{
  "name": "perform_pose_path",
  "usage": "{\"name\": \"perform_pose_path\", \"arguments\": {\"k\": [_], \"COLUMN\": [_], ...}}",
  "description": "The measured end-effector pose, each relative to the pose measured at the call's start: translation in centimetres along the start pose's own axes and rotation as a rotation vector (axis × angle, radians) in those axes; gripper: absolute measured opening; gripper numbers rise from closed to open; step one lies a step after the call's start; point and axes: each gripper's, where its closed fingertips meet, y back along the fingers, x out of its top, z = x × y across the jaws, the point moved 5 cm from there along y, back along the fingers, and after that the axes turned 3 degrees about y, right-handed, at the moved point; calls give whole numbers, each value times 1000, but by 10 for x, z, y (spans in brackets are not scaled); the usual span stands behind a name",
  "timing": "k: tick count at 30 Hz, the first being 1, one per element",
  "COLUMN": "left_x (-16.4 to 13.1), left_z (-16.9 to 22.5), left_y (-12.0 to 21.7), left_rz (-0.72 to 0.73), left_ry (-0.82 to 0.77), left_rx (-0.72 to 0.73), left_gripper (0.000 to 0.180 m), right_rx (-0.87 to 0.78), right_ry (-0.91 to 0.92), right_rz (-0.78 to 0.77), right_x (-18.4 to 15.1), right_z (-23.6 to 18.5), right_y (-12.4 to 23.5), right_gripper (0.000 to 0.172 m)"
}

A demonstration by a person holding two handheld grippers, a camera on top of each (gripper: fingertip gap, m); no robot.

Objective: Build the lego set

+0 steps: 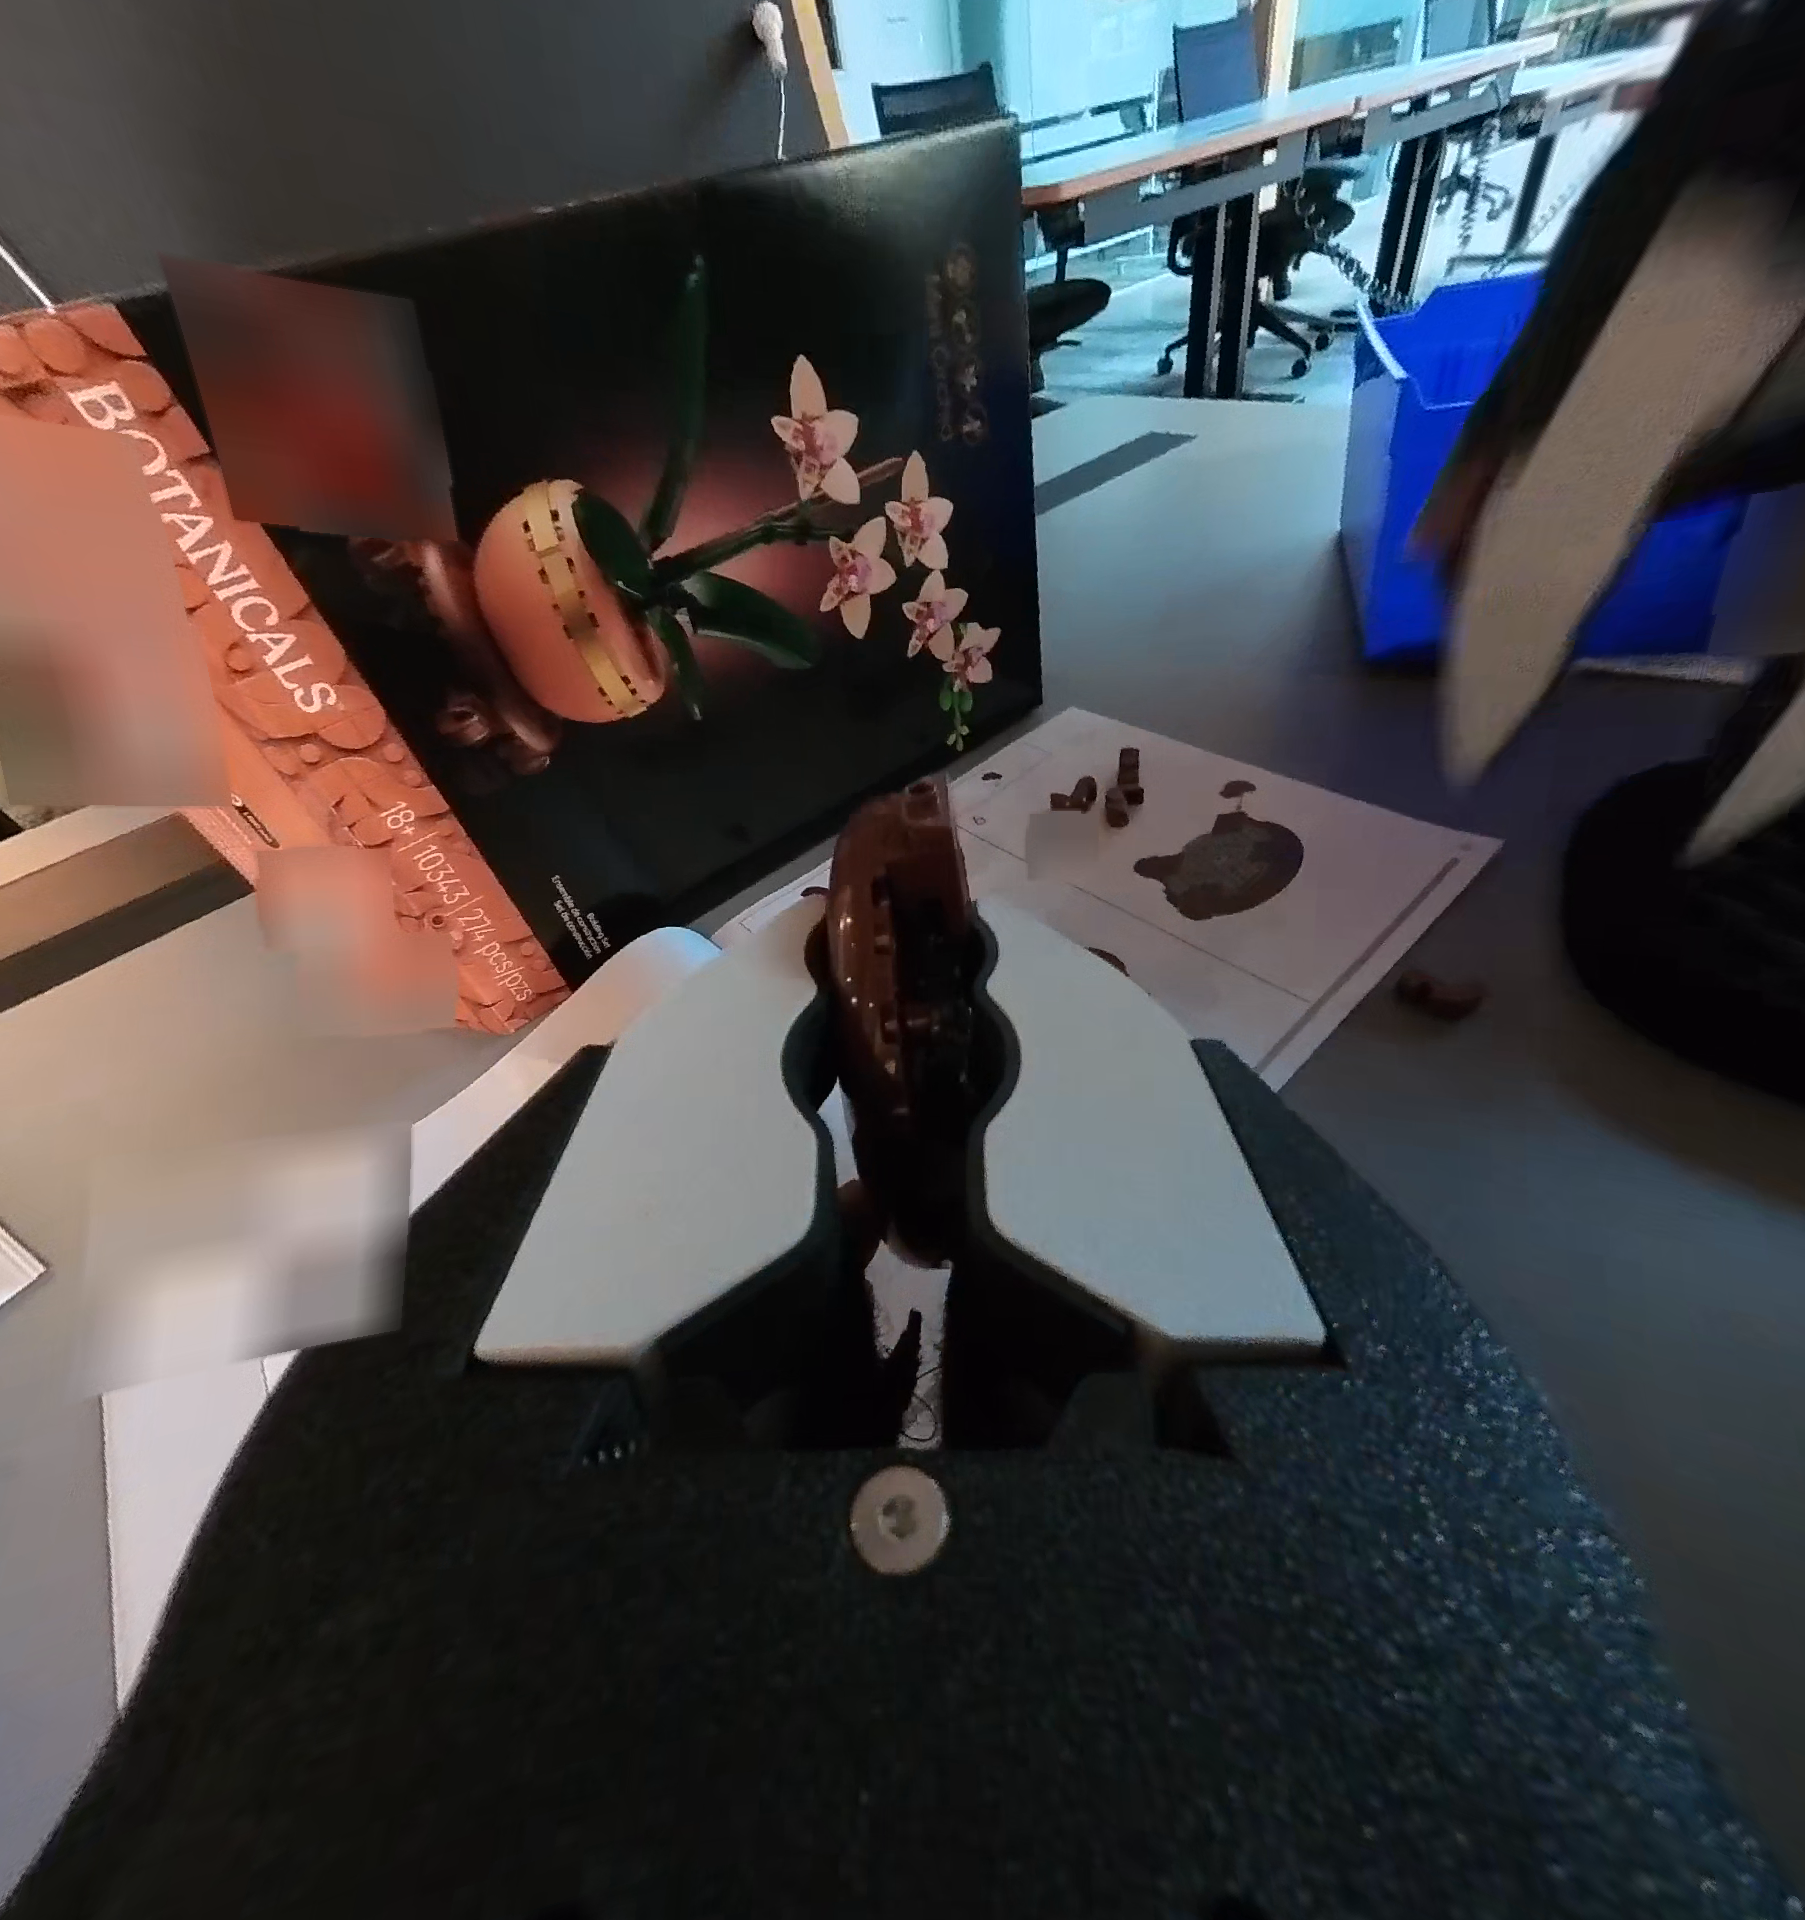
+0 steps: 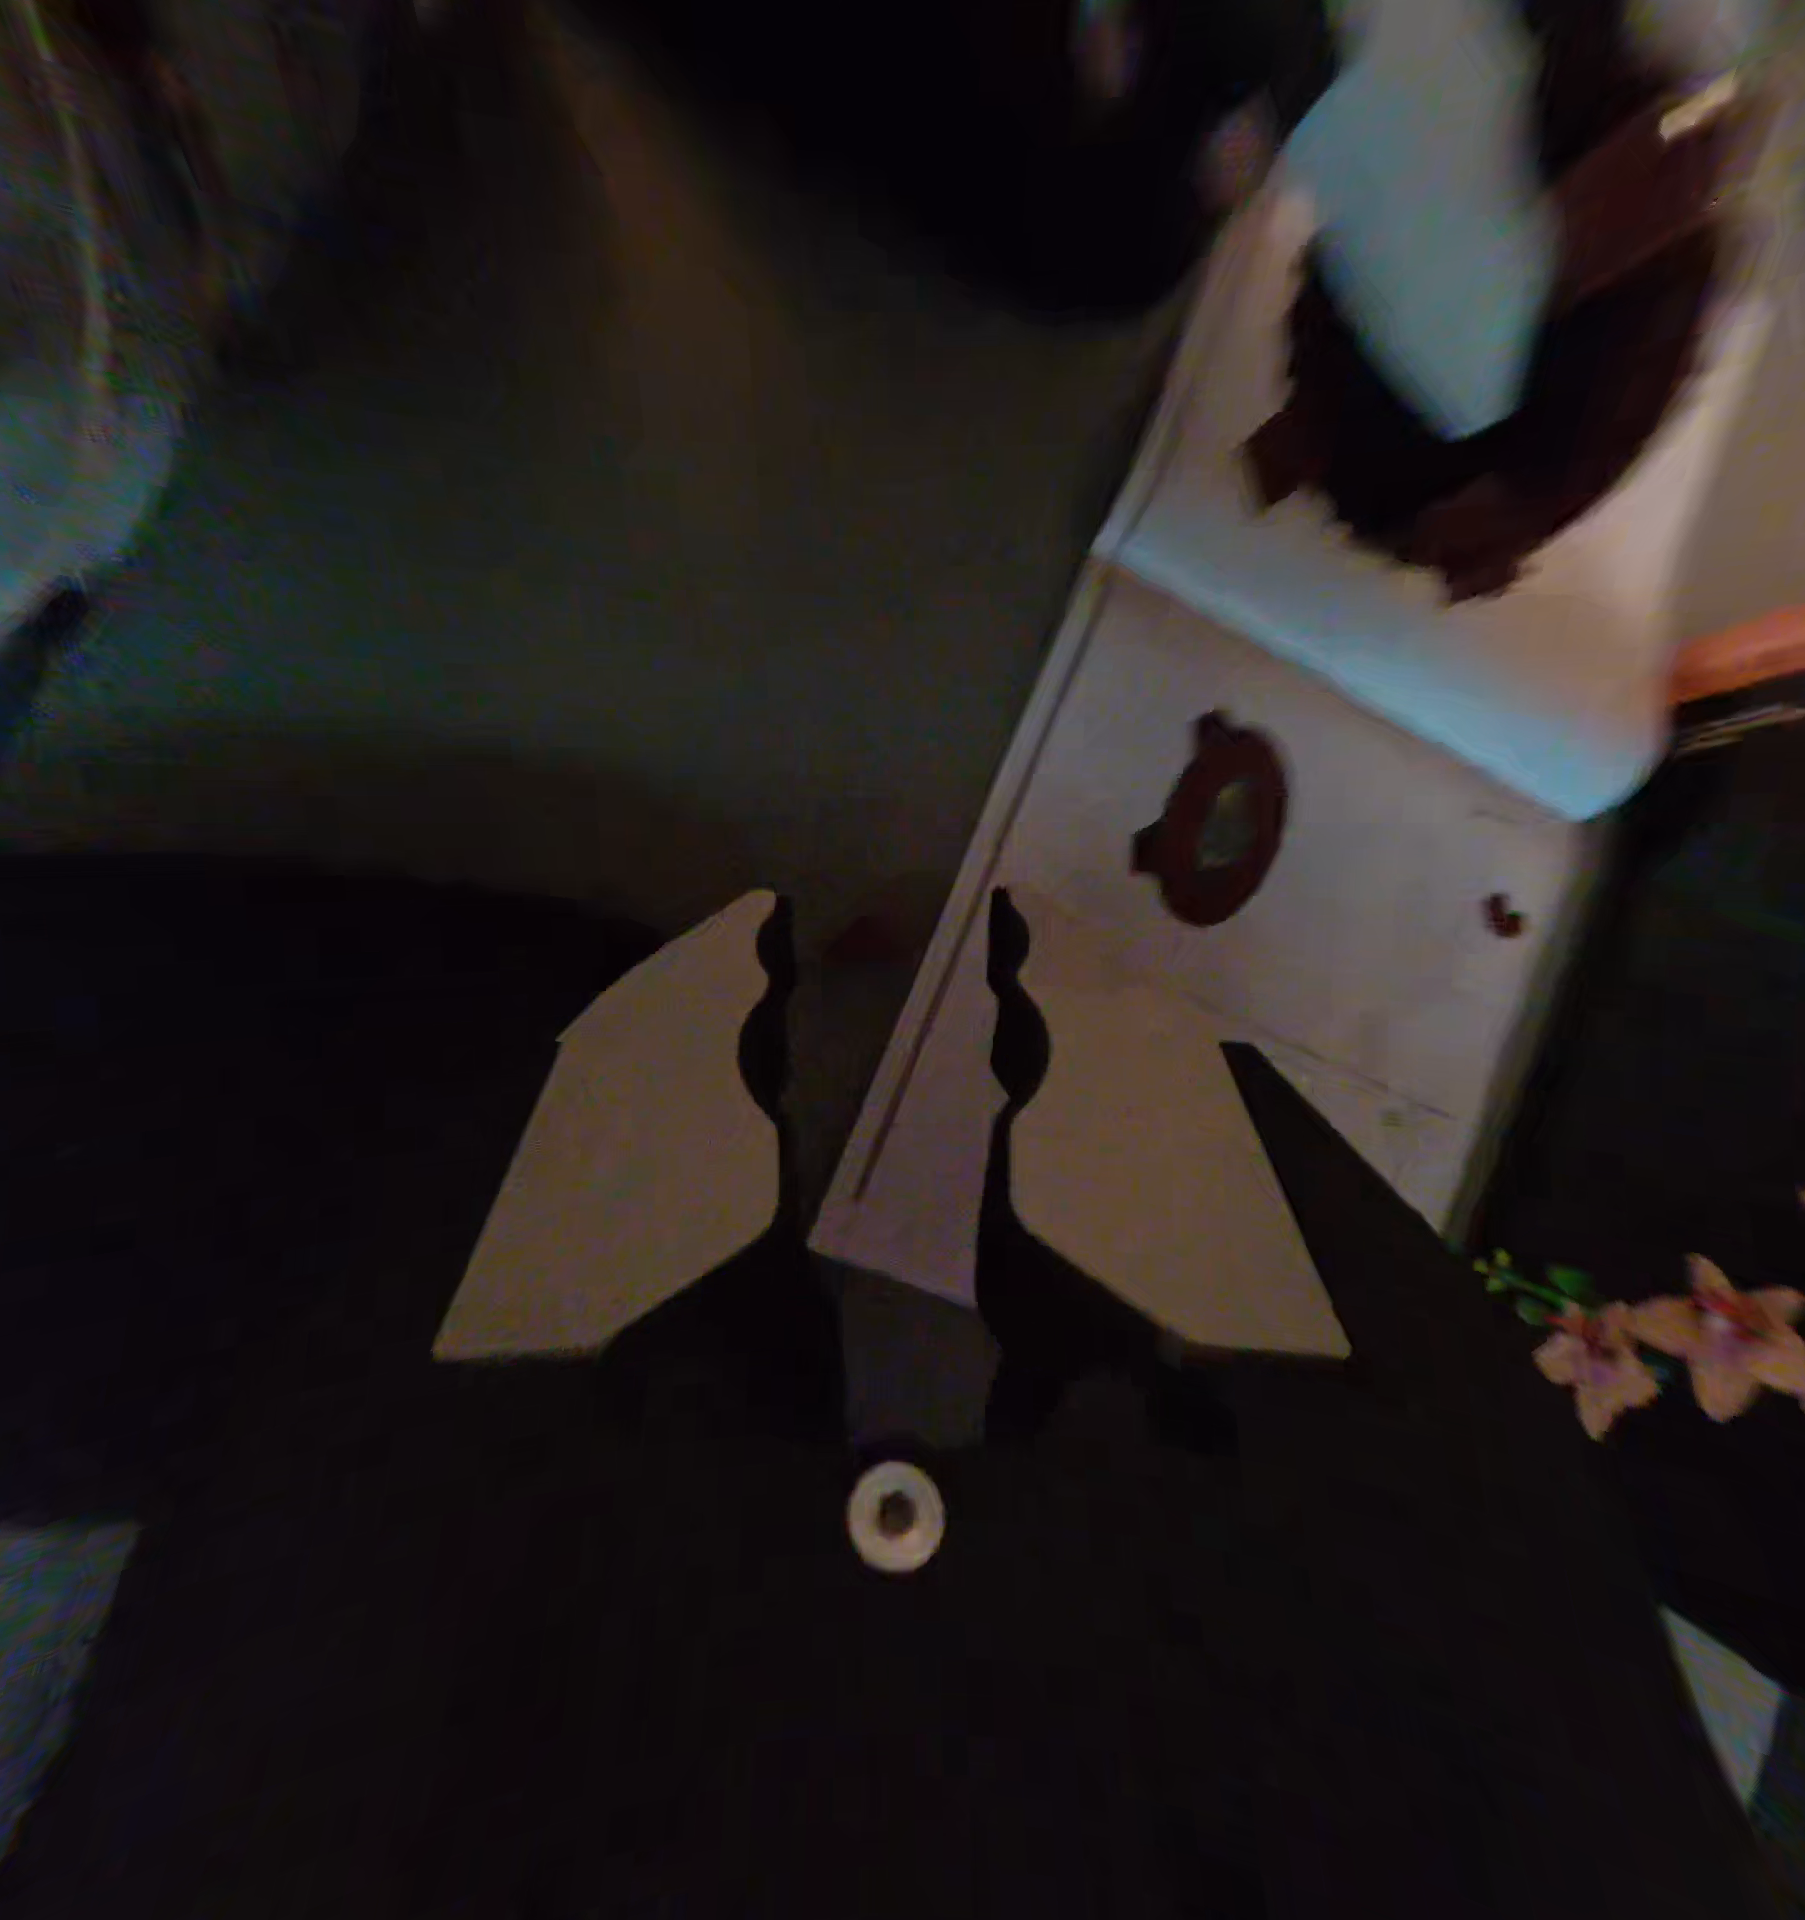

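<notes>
Left tool clenched on one brown brick assembly, right tool released, bare, one instruction sheet on counter, one box.

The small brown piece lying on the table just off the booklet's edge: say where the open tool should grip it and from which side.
Probably from straight above, tool straddling the small brown piece across its narrower width. It lies low and alone on the grey table, clear of the booklet, so both sides look open.
</notes>
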Motion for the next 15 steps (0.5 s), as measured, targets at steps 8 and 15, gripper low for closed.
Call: {"name": "perform_pose_path", "arguments": {"k": [8, 15], "left_x": [-1, 0], "left_z": [5, 3], "left_y": [-1, 0], "left_rz": [-13, -3], "left_ry": [-36, -9], "left_rx": [-26, -36], "left_gripper": [21, 20], "right_rx": [222, 245], "right_ry": [317, 285], "right_rz": [-252, -257], "right_x": [-20, -17], "right_z": [6, 10], "right_y": [-36, -41], "right_gripper": [20, 0]}}
